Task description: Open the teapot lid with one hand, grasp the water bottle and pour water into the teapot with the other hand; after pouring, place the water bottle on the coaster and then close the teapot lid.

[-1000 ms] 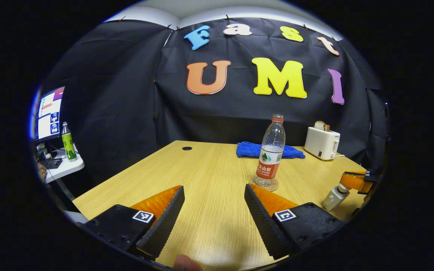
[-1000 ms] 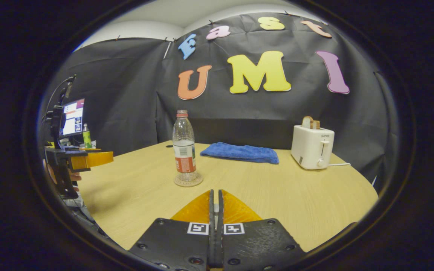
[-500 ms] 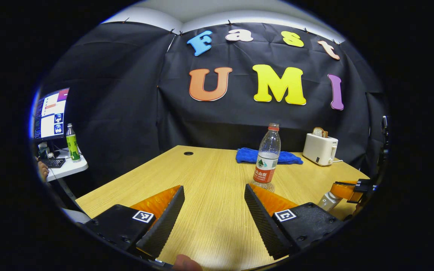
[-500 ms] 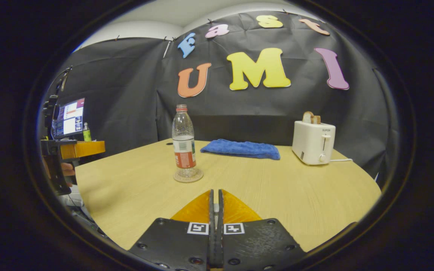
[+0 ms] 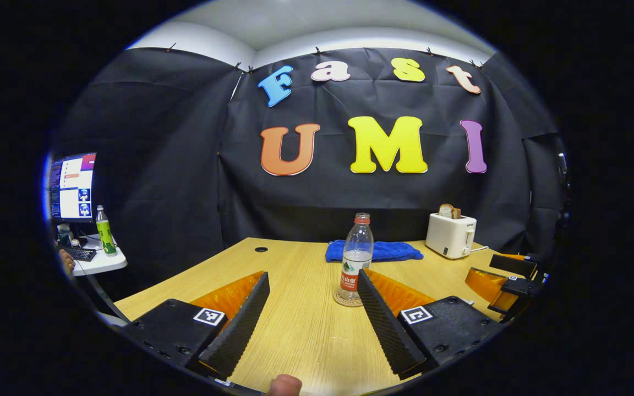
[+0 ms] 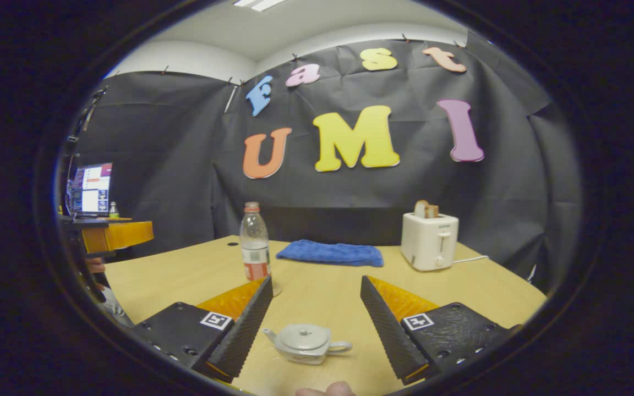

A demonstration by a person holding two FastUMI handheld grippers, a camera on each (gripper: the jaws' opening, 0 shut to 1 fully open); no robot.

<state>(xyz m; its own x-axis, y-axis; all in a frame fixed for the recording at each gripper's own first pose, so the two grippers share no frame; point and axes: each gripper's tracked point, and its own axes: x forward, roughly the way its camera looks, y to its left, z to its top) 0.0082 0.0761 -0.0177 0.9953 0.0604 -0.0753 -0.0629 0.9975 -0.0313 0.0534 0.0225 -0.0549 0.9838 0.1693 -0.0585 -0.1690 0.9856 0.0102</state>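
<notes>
1. While both grippers hang above the wooden table (image 6: 460, 275), the right gripper (image 6: 311, 308) has its fingers spread wide at the bottom of the right gripper view, holding nothing
2. Between those fingers, low in the centre of that view, the teapot (image 6: 306, 344) sits on the table with its lid (image 6: 303, 331) on, spout toward the left of the frame and handle toward the right
3. The left gripper (image 5: 311, 308) is likewise spread apart at the bottom of the left gripper view, with nothing between its fingers
4. The water bottle (image 5: 355, 258) stands upright on the coaster (image 5: 345, 301) near the centre of the left gripper view, its base partly hidden behind the gripper's finger on the right of the frame
5. In the right gripper view the same bottle (image 6: 254, 250) stands left of centre
6. A blue cloth (image 6: 331, 253) lies behind the bottle, and a white toaster (image 6: 430, 242) stands to its right with bread in its slots
7. At the far left edge of the left gripper view a monitor (image 5: 72, 187) glows above a small side table holding a green bottle (image 5: 105, 231)
8. The other gripper shows at the right edge of the left gripper view and at the left edge of the right gripper view
</notes>
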